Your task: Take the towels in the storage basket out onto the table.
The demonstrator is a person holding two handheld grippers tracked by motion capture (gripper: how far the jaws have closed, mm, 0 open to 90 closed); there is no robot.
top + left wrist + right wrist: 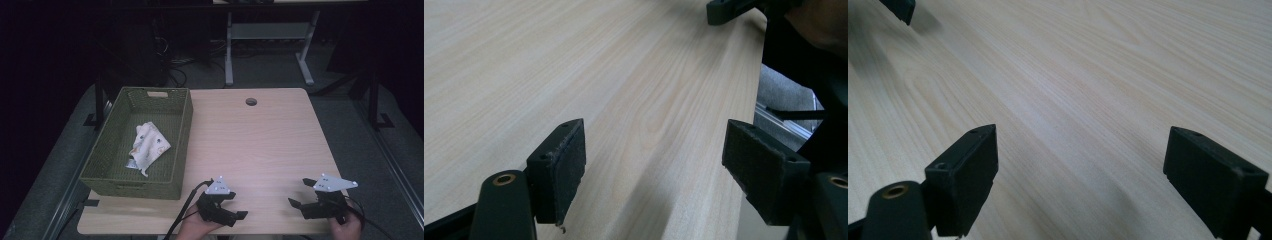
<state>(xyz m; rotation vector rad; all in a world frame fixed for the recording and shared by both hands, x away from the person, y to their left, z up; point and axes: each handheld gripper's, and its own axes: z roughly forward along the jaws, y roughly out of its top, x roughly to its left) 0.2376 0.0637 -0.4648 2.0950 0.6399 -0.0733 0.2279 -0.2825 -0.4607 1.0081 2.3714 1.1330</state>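
A green woven basket (111, 150) stands on the left side of the light wooden table (260, 135), and a crumpled white patterned cloth (147, 145) lies inside it. My left gripper (237, 205) rests near the table's front edge, held by a hand, with its jaws pointing right. In the left gripper view the left gripper (654, 145) is open, with bare wood between its pads (569, 160). My right gripper (299, 192) sits at the front right, facing the left one. Seen in its own view, the right gripper (1080, 160) is open and holds nothing.
A round cable hole (251, 102) is at the table's far edge. Cables trail from both grippers over the front edge. Behind the table stands a metal desk frame (229, 50) on dark floor. The table's right edge (751, 95) runs close to the left gripper.
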